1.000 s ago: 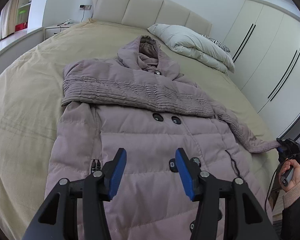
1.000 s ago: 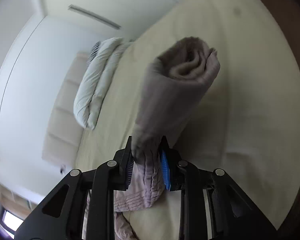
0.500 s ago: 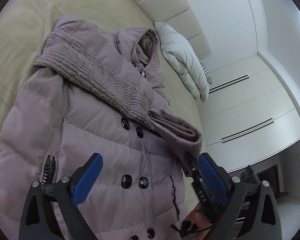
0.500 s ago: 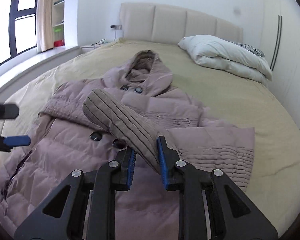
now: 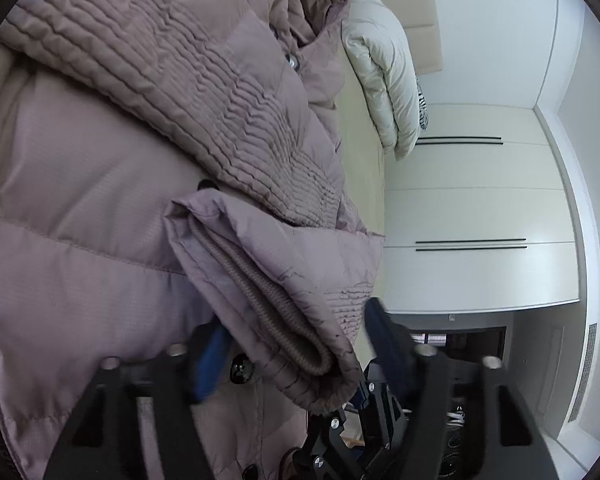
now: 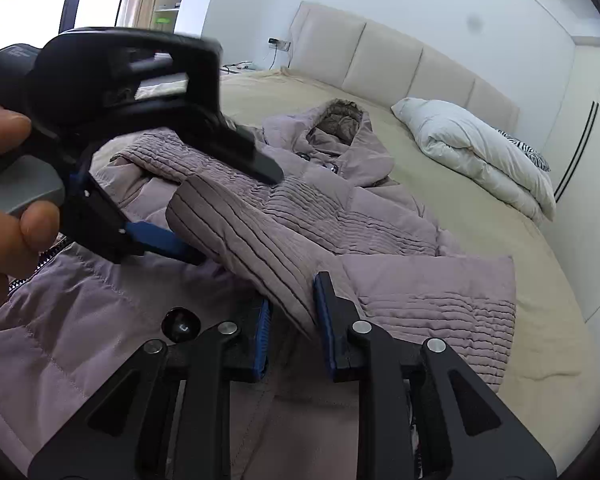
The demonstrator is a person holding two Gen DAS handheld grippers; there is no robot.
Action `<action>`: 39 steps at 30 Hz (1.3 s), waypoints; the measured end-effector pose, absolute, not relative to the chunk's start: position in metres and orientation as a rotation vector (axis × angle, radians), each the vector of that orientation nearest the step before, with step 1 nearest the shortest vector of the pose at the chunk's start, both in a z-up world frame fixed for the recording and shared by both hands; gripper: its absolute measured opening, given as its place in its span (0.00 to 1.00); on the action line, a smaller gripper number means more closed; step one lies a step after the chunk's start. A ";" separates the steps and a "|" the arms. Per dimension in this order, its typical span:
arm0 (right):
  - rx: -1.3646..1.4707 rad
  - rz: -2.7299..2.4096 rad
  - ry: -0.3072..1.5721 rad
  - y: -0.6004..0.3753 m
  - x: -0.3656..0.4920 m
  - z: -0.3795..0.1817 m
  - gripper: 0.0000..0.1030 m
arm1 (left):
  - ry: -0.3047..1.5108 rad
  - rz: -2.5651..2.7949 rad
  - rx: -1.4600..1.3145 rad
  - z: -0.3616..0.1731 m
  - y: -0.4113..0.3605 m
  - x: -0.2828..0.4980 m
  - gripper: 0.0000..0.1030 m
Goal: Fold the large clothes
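A mauve hooded puffer coat [image 5: 80,220] [image 6: 100,300] lies face up on the bed, one ribbed sleeve [image 5: 160,60] folded across its chest. My right gripper [image 6: 292,312] [image 5: 372,400] is shut on the other sleeve [image 6: 240,220] and holds it over the coat's front. My left gripper [image 5: 298,344] [image 6: 236,216] comes in from the left, a hand [image 6: 4,200] on its handle. Its jaws are closing with that sleeve's cuff [image 5: 268,272] between them; the pads look close to the fabric, not clamped.
The tan bed [image 6: 480,232] stretches to a padded headboard [image 6: 380,52]. A folded white duvet [image 6: 480,152] [image 5: 384,60] lies at its far right. White wardrobe doors [image 5: 480,200] stand along the right side. A window and shelves are at the far left.
My right gripper swung the sleeve from beside the bed over the coat's front. My left gripper rolled, dropped toward the cuff, spread wide, then narrowed around it.
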State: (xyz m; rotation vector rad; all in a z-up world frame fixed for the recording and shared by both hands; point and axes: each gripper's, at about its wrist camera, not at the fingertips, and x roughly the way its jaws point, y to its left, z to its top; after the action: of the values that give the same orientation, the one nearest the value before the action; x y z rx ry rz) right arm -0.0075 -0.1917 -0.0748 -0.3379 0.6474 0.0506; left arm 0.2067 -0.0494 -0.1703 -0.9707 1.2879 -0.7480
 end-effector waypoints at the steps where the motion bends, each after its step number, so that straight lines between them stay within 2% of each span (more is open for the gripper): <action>1: -0.336 0.050 0.650 -0.191 -0.008 -0.076 0.20 | 1.285 -0.751 -0.943 -0.167 -0.052 0.207 0.33; 3: -0.305 0.056 0.661 -0.195 -0.009 -0.075 0.20 | 1.258 -0.755 -0.901 -0.156 -0.054 0.207 0.22; 5: -0.217 0.097 0.655 -0.207 -0.012 -0.070 0.24 | 1.220 -0.761 -0.866 -0.137 -0.053 0.211 0.21; 6: -0.151 0.121 0.639 -0.216 -0.015 -0.065 0.31 | 1.185 -0.760 -0.843 -0.124 -0.049 0.216 0.21; 7: -0.075 0.143 0.621 -0.226 -0.018 -0.059 0.51 | 1.146 -0.762 -0.830 -0.111 -0.044 0.222 0.21; 9: 0.087 0.164 0.580 -0.254 -0.027 -0.047 0.74 | 1.072 -0.757 -0.816 -0.086 -0.026 0.236 0.21; 13: 0.282 0.131 0.545 -0.308 -0.032 -0.034 0.74 | 0.911 -0.707 -0.756 -0.045 0.017 0.269 0.21; 16: 0.374 0.067 0.559 -0.347 -0.025 -0.037 0.74 | 0.850 -0.629 -0.699 -0.040 0.054 0.291 0.21; 24: 0.568 -0.085 0.601 -0.431 0.026 -0.061 0.74 | 0.988 -0.361 -0.688 -0.139 0.119 0.319 0.21; 28: 0.656 -0.081 0.607 -0.458 0.071 -0.062 0.74 | 1.000 -0.348 -0.698 -0.160 0.119 0.314 0.23; 33: 0.637 -0.037 0.658 -0.453 0.146 -0.058 0.74 | 0.990 -0.345 -0.606 -0.157 0.103 0.315 0.24; 36: 0.525 -0.036 0.698 -0.431 0.181 -0.059 0.74 | 0.993 -0.351 -0.573 -0.161 0.095 0.316 0.24; 39: 0.387 -0.143 0.875 -0.419 0.215 -0.096 0.74 | 1.001 -0.371 -0.637 -0.172 0.104 0.319 0.27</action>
State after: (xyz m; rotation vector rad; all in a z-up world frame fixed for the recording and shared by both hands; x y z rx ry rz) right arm 0.2152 -0.4186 -0.0960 0.3869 0.8750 -0.1434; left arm 0.3194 0.1041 -0.1716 -0.6372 1.0008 -0.3707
